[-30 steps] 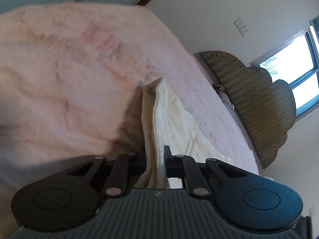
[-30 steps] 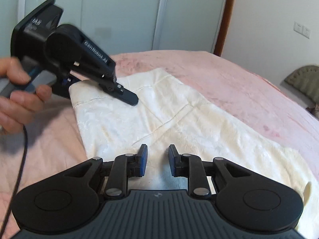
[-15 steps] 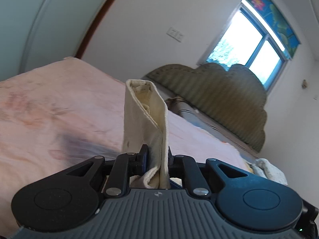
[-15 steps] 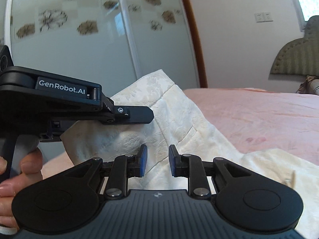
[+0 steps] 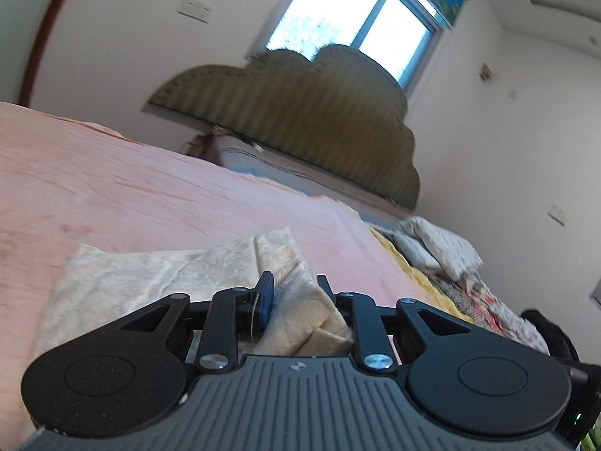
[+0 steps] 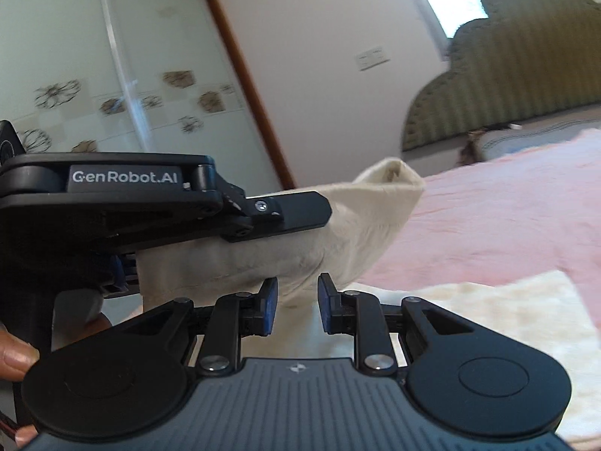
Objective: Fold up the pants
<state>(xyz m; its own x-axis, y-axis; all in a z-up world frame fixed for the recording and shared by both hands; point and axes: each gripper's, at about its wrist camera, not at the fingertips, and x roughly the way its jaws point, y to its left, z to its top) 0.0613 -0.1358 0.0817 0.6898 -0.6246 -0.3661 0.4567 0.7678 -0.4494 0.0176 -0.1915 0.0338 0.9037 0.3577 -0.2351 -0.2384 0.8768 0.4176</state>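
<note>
The cream pants [image 5: 157, 274] lie on a pink bedspread [image 5: 150, 195]. My left gripper [image 5: 295, 293] is shut on a bunched end of the pants [image 5: 300, 312] and holds it above the lower layer. In the right wrist view the left gripper [image 6: 289, 214] holds that end of the pants [image 6: 368, 221] lifted, with the rest of the pants [image 6: 507, 308] flat on the bed. My right gripper [image 6: 296, 302] is open, its fingers at either side of the hanging cloth's lower edge, gripping nothing.
A padded olive headboard [image 5: 308, 120] stands at the bed's far end under a window [image 5: 360, 26]. Crumpled bedding [image 5: 432, 248] lies at the right of the bed. A sliding wardrobe door [image 6: 112, 86] stands behind the left gripper.
My left gripper has swung the held end of the pants up and over toward the headboard, so the lower layer now lies beneath it. My right gripper has stayed open beside it.
</note>
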